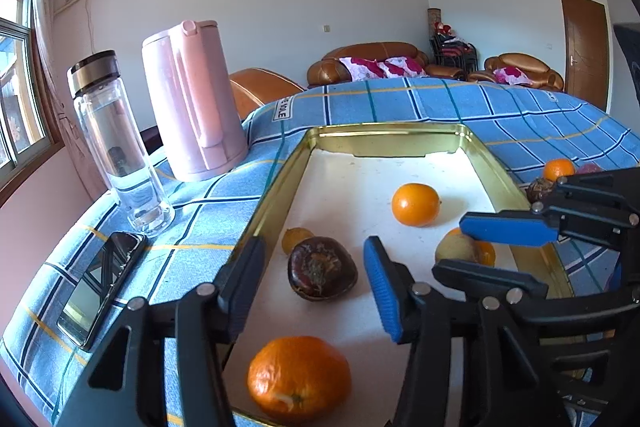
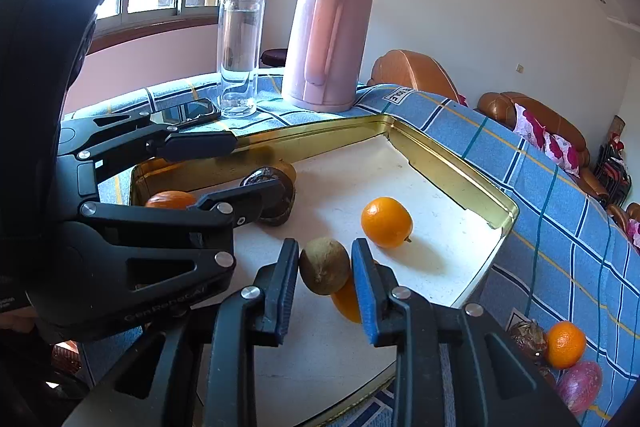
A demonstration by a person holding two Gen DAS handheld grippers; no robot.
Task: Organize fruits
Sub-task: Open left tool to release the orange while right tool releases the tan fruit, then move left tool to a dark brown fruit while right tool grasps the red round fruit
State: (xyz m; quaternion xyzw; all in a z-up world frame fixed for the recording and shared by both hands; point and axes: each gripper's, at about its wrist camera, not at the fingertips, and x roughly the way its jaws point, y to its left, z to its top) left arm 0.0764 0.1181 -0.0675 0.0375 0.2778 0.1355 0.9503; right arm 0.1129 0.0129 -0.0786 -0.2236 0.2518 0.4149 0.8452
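Note:
A gold-rimmed tray with a white floor lies on the blue checked cloth. My left gripper is open around a dark brown fruit resting on the tray floor; neither pad touches it. In the right wrist view my right gripper is shut on a greenish-brown fruit, held just above an orange. A round orange sits mid-tray, a larger orange near the front edge, and a small orange piece by the left wall.
Right of the tray on the cloth lie an orange, a brown fruit and a purple fruit. A pink kettle, a glass bottle and a phone stand left of the tray.

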